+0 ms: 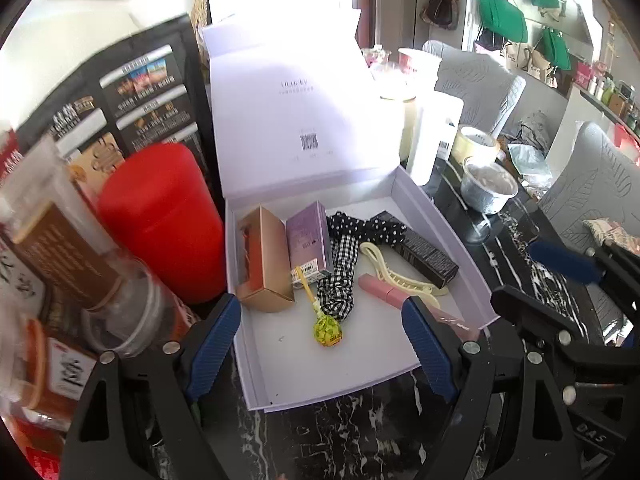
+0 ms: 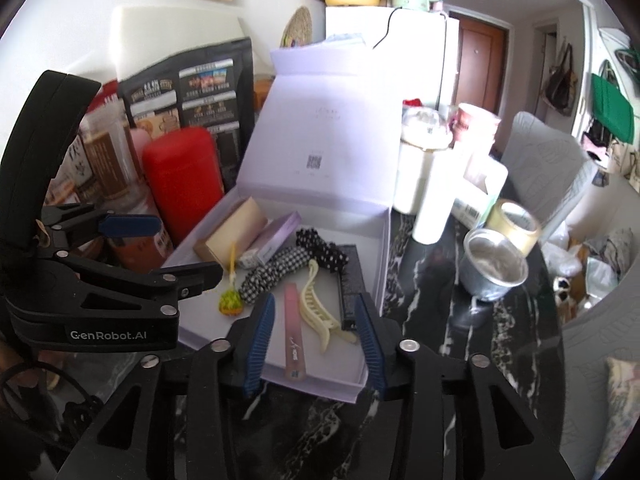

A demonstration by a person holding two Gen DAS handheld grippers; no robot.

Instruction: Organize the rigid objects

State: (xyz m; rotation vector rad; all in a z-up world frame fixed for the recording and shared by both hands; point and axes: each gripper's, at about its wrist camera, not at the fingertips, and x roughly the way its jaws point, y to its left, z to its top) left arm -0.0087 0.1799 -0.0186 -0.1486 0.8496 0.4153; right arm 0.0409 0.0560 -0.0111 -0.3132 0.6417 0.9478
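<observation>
Both your tools hang spread and empty above the white box (image 1: 440, 216).
Lollipop (image 1: 327, 330) and pink tube (image 2: 294, 332) lie inside the box.

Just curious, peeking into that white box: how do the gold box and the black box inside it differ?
The gold box is short and chunky; the black box is long and slim. The gold box lies by the left wall beside a purple box; the black box lies toward the right wall, next to a cream hair clip. The gold one looks plain, the black one speckled. Both are rigid cartons lying flat in the white box.
</observation>
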